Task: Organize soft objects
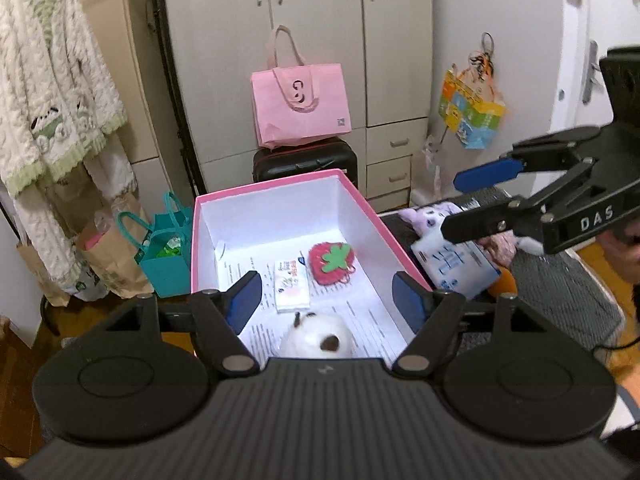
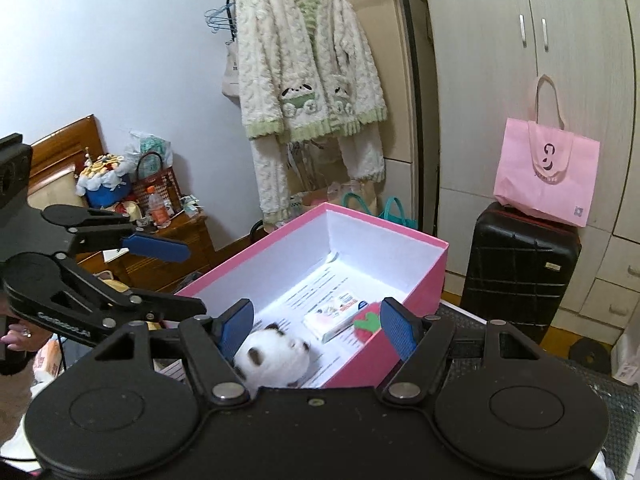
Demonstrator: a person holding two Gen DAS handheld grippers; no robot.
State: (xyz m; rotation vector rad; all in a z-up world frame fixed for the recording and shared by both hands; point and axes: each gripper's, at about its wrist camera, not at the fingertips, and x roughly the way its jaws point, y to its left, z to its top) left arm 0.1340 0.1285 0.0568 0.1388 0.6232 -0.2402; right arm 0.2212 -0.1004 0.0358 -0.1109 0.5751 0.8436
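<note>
A fluffy white-and-green cardigan [image 2: 308, 68] hangs on a rack by the wall. A pink tote bag [image 1: 300, 106] sits on a black suitcase [image 1: 304, 160] before the pale wardrobe [image 1: 320, 20]. On the floor stand a teal gift bag [image 1: 166, 250] and a brown paper bag [image 1: 110, 260]. A colourful bag [image 1: 470, 110] hangs on the right-hand door.

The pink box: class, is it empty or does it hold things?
Holds things: the pink box contains a strawberry toy, tissue packet and white plush.
</note>
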